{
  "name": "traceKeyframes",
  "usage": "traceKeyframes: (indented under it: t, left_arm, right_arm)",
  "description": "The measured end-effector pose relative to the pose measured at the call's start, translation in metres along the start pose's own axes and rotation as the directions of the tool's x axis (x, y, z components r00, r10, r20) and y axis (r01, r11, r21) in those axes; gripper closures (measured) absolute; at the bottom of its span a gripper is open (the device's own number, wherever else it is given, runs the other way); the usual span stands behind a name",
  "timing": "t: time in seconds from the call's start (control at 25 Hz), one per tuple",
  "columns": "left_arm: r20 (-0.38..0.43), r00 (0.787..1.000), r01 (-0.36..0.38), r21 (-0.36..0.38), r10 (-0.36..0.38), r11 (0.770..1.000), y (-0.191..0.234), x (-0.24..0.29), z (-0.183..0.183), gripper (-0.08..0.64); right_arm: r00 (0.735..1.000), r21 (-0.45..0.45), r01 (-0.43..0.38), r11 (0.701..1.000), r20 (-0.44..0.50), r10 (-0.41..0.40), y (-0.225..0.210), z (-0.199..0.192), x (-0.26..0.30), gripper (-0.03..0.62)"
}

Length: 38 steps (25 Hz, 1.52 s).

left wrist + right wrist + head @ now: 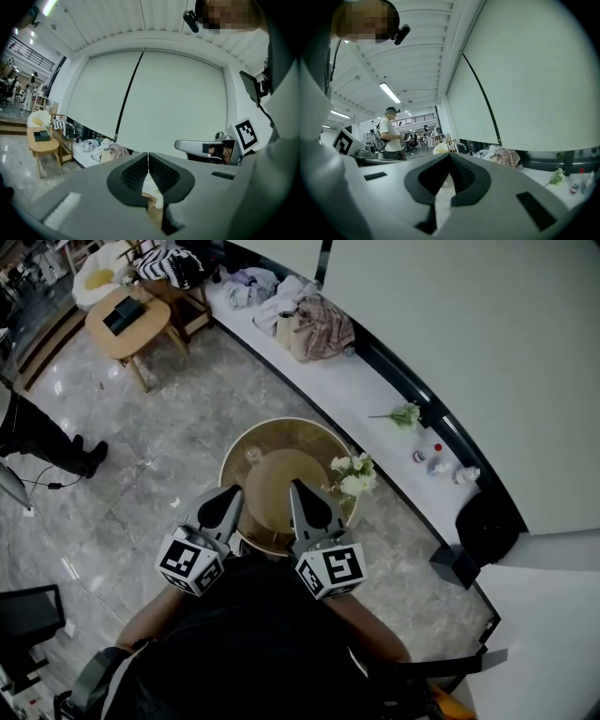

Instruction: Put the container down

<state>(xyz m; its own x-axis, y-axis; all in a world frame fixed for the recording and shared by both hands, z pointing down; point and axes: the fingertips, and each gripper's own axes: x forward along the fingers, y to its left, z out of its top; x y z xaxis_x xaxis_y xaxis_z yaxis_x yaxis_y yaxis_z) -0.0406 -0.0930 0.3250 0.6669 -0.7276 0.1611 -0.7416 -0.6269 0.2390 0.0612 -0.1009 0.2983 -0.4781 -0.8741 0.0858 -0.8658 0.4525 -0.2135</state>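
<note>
In the head view a round golden table stands on the marble floor, with a smaller brown round top above it. On the table are a small clear glass and a bunch of white flowers. My left gripper and right gripper hover side by side over the near edge of the brown top, pointing away from me. In the left gripper view the left gripper is shut with nothing between its pads. The right gripper is also shut and empty in its own view. I see no container in either gripper.
A long white ledge runs under the window, carrying piled clothes, a green sprig and small bottles. A wooden side table stands at the far left. A person's legs are on the left, and a black bin on the right.
</note>
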Motion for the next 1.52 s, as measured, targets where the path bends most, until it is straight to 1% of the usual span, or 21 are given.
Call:
traceKeyframes:
  t: [0.68, 1.04, 1.52]
  left_arm:
    - [-0.020, 1.000, 0.001, -0.010, -0.002, 1.000, -0.001, 0.004, -0.005, 0.555]
    - [-0.021, 1.000, 0.001, -0.019, -0.001, 1.000, -0.001, 0.003, -0.007, 0.555]
    - [-0.026, 1.000, 0.007, -0.040, -0.008, 0.999, 0.000, 0.004, -0.011, 0.554]
  right_arm:
    - [1.000, 0.016, -0.009, 1.000, 0.022, 0.009, 0.000, 0.003, -0.003, 0.586]
    - [1.000, 0.016, -0.023, 1.000, 0.012, 0.023, 0.003, 0.000, -0.002, 0.586]
    - [1.000, 0.035, -0.014, 0.999, 0.003, 0.014, 0.000, -0.004, -0.002, 0.586]
